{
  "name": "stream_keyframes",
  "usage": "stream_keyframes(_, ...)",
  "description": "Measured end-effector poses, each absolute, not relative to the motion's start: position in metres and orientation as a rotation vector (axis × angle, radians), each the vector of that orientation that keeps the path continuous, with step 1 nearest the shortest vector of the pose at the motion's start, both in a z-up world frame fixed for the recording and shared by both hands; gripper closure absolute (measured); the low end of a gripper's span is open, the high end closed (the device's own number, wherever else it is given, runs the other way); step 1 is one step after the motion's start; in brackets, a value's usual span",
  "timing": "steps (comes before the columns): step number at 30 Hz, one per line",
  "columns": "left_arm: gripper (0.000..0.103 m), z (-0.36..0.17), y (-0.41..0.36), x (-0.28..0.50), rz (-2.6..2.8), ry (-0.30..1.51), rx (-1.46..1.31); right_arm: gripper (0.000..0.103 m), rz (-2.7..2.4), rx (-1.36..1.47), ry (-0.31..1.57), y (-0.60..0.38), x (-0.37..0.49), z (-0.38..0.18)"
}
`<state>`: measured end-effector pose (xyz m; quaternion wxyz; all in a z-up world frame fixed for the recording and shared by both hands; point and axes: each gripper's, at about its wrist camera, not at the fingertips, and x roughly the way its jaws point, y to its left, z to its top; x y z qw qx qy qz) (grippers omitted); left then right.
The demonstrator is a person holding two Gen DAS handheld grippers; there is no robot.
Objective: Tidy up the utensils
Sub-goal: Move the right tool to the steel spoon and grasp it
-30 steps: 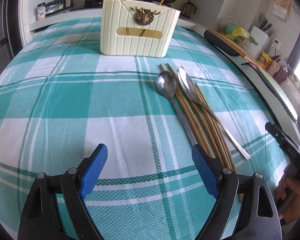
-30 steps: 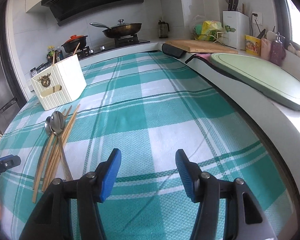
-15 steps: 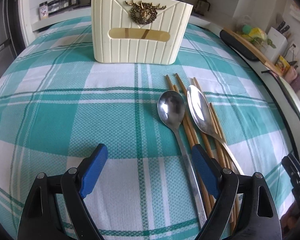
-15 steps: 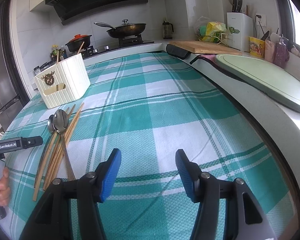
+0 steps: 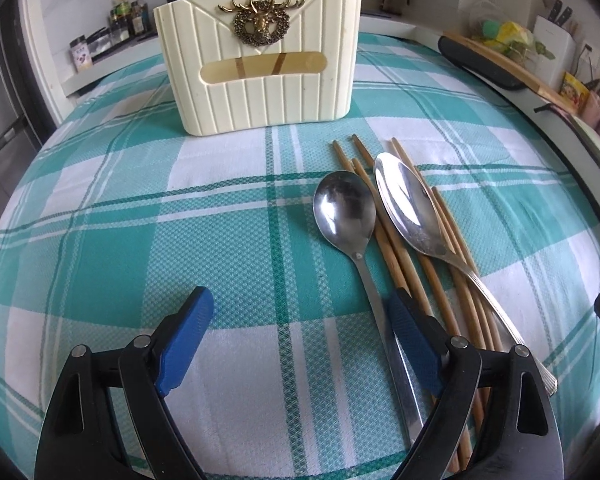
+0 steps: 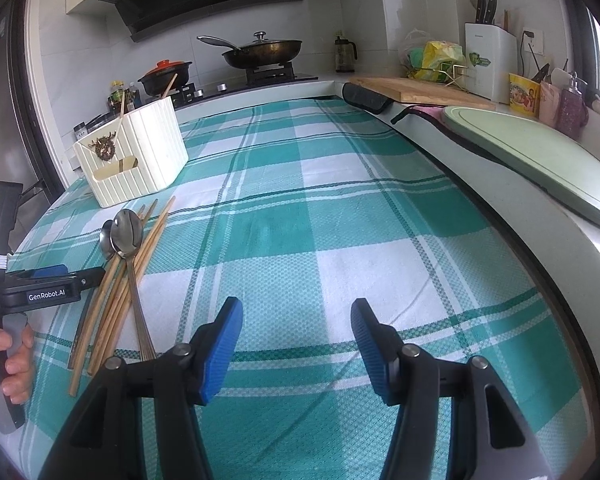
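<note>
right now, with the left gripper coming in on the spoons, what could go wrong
1. The left gripper stands open with only its right finger over the round spoon's handle; closing here may miss it or nudge it aside.
2. The long spoon lies on the chopsticks, so a grab could drag or scatter several at once.
3. The holder already has sticks leaning inside, which could block an insertion.
</note>
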<state>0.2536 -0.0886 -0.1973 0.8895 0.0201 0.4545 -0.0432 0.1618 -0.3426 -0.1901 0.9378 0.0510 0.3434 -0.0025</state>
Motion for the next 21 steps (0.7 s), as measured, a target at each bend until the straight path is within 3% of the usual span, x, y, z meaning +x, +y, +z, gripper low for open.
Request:
stream_keyframes(6, 0.015, -0.197, -0.079, 0.248, -0.091, 0.941, 0.035, 0.046, 0.202, 0.116, 0.749, -0.316, 0.178, -0.183)
stream_keyframes(11, 0.015, -0.197, -0.078, 0.248, -0.091, 0.933, 0.038, 0.067, 0.278, 0.005, 0.86, -0.28, 0.216, -0.187)
stream_keyframes(16, 0.013, -0.198, -0.077, 0.247, -0.085, 0.929, 0.034, 0.065, 0.274, -0.04, 0.955, -0.269, 0.235, -0.197)
stream_keyframes(21, 0.013, -0.198, -0.077, 0.247, -0.085, 0.929, 0.034, 0.065, 0.378, -0.002, 0.935, -0.253, 0.23, -0.186)
